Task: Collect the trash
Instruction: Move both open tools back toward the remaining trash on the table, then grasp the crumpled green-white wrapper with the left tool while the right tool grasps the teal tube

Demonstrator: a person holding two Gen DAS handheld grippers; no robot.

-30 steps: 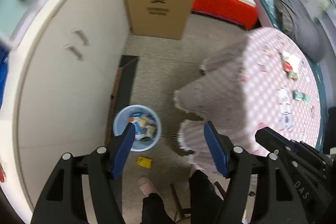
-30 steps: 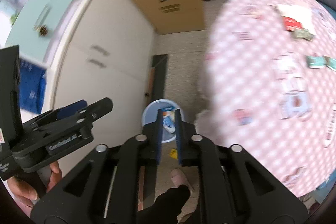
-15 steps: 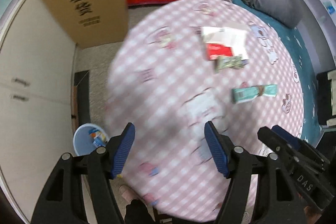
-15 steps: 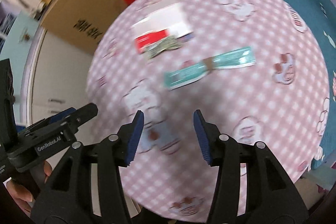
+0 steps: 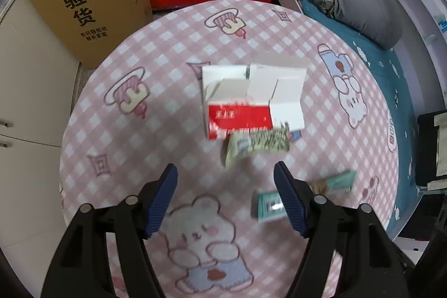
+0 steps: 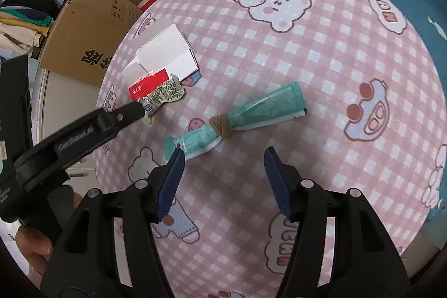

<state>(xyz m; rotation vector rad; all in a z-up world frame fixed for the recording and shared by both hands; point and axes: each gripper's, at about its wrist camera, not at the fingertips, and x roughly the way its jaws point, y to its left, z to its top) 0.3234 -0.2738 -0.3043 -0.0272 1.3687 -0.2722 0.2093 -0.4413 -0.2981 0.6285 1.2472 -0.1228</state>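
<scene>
Teal wrapper [image 6: 245, 116] just ahead of right hand-held gripper [image 6: 223, 172]; jaws opening, nothing between.

A round table [image 6: 349, 52] carries everything, covered by a pink checked cloth [image 5: 156, 113] printed with cartoon bears. Near its middle lies a flattened white and red carton [image 6: 164, 66]. A crumpled greenish wrapper [image 6: 164, 95] touches the carton's red end. Well apart from both, nearer the viewer, lies a teal packet [image 6: 251, 113] twisted at its waist and tied there with what looks like brown string, flat on the cloth
</scene>
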